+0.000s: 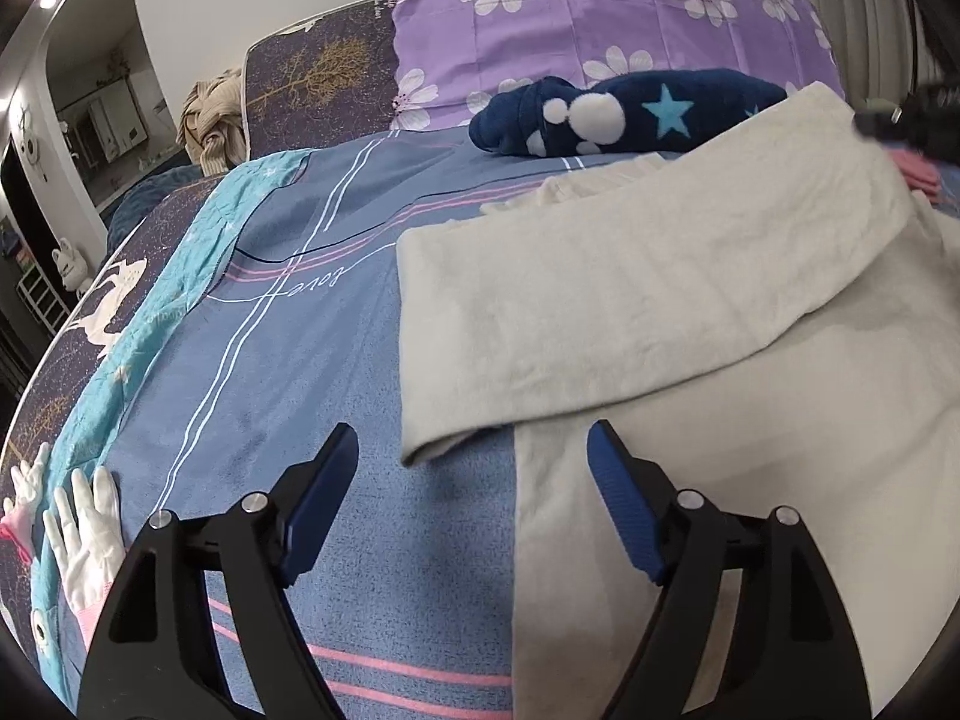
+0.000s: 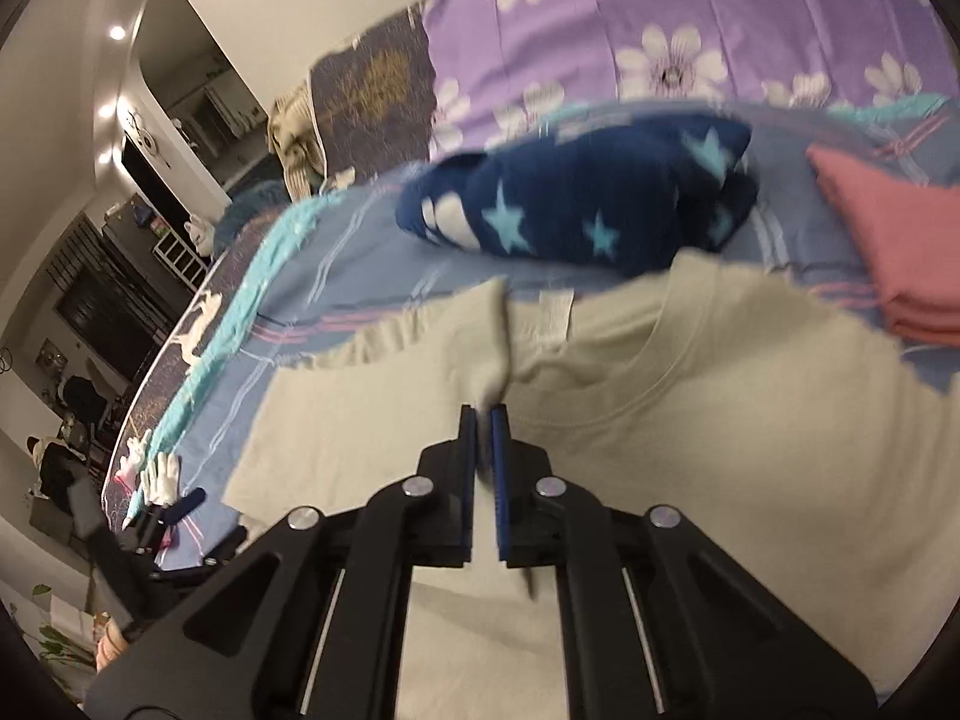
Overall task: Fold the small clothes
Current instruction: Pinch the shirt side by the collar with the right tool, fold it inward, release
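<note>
Pinching cream shirt [image 2: 690,420] fold, right tongs [image 2: 485,414] tilted downward, left tongs [image 1: 471,450] spread, empty

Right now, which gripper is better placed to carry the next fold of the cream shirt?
Right. The right gripper is shut on a pinch of the cream shirt near its collar, while the left gripper stands open over the bedsheet, holding nothing.

Left of the cream shirt [image 1: 660,276] the blue sheet [image 1: 312,372] lies bare, open passage out to 2 white gloves [image 1: 84,528] at the bed's edge. Beyond the shirt a navy star fleece [image 1: 630,111] blocks; to its right, pink folded cloth [image 2: 894,252].
</note>
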`<state>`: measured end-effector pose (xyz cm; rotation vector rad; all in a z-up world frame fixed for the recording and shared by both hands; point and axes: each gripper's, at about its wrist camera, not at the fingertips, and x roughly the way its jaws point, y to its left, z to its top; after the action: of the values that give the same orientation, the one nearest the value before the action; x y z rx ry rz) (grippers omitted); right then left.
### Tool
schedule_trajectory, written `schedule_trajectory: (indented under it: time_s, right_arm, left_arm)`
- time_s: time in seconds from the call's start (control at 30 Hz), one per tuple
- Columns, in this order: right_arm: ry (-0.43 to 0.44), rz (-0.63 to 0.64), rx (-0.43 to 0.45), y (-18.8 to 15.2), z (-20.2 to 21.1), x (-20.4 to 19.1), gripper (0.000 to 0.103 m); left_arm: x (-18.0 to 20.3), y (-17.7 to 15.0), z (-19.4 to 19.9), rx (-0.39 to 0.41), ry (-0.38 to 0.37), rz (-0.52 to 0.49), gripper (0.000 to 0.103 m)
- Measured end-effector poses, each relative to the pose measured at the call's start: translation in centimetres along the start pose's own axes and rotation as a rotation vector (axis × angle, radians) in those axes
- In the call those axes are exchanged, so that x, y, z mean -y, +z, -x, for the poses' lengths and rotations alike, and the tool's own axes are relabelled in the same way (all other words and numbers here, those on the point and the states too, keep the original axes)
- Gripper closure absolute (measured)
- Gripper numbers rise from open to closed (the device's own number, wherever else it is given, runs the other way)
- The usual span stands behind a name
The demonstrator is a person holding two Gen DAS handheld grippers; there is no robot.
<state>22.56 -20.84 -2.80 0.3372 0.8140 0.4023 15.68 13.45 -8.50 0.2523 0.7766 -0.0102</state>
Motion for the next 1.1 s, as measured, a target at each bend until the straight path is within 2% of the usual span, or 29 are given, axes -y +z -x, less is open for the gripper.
schedule_trajectory:
  time_s: [0.1,0.17,0.27,0.33,0.4,0.5,0.53,0.6,0.63,0.67,0.7,0.77,0.87,0.97,1.1]
  right_arm:
    - [-0.072,-0.004,0.061,0.7,4.0,1.4,0.103]
    - [-0.103,-0.034,0.068,0.8,4.9,3.4,0.103]
    - [-0.062,-0.132,-0.026,-0.5,3.5,6.7,0.098]
    - [-0.043,-0.188,-0.084,-1.9,1.7,8.2,0.090]
    - [-0.032,-0.221,-0.139,-3.4,-1.1,8.7,0.067]
    - [0.005,-0.232,-0.193,-4.8,-4.3,7.5,0.058]
    - [0.000,-0.214,-0.193,-4.8,-5.5,6.6,0.055]
    - [-0.022,-0.157,-0.165,-4.5,-6.4,4.9,0.038]
    - [-0.028,-0.127,-0.172,-4.3,-7.1,4.1,0.039]
    - [-0.025,-0.093,-0.198,-4.2,-8.0,3.1,0.063]
    - [-0.032,-0.065,-0.233,-4.1,-8.7,2.2,0.099]
    - [-0.058,-0.030,-0.205,-3.8,-8.2,1.0,0.099]
    - [-0.011,-0.027,-0.086,-2.5,-4.3,0.4,0.099]
    - [-0.044,-0.050,0.003,-1.0,-0.2,1.6,0.099]
    - [-0.100,-0.094,0.037,-0.4,3.5,5.0,0.099]
  left_arm:
    - [0.0,-0.3,-0.1,-0.001,-0.006,0.003,0.024]
    - [-0.1,-0.3,-0.5,-0.014,-0.007,0.012,0.024]
    - [-0.4,-0.5,-0.9,-0.033,0.003,0.032,0.024]
    - [-0.8,-0.6,-1.1,-0.038,0.000,0.051,0.023]
    - [-1.2,-0.7,-1.2,-0.049,0.003,0.072,0.022]
    - [-1.9,-0.6,-1.6,-0.061,0.013,0.100,0.022]
    - [-2.0,-0.4,-1.7,-0.063,0.018,0.106,0.022]
    - [-2.4,-0.1,-2.0,-0.066,0.023,0.125,0.020]
    - [-2.7,0.0,-2.3,-0.070,0.026,0.141,0.016]
    - [-2.8,0.2,-2.6,-0.074,0.029,0.152,0.015]
    - [-2.9,0.2,-2.7,-0.075,0.032,0.156,0.014]
    - [-2.9,0.4,-2.8,-0.070,0.042,0.158,0.013]
    - [-3.0,0.5,-2.7,-0.061,0.044,0.155,0.013]
    - [-3.0,0.4,-2.6,-0.058,0.045,0.158,0.013]
    - [-2.7,0.4,-2.4,-0.049,0.055,0.142,0.013]
